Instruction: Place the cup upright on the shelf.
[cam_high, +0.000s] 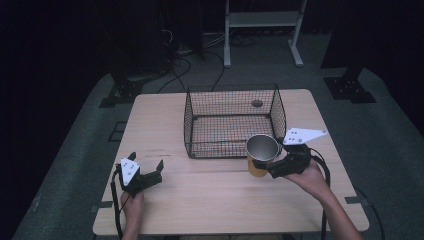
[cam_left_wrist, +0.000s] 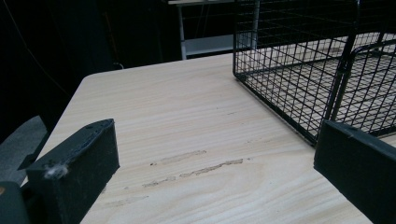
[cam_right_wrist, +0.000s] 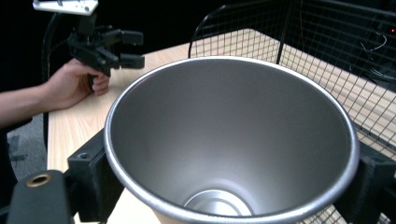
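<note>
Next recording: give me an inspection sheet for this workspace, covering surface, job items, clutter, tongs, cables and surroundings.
Surface: light wooden table, faint scuff marks on the wood.
Job's things: metal cup, upright and empty, close in front of the black wire basket; basket looks empty.
Clutter: nothing seen on the table besides a dark round spot behind the basket.
Tongs: right tongs shut on the metal cup, one jaw either side below the rim; left tongs open, holding nothing, over the table's left part.
Cables: a black cable trails from the left tongs; loose cables on the floor behind the table.
Surroundings: grey floor, white frame, dark backdrop.
</note>
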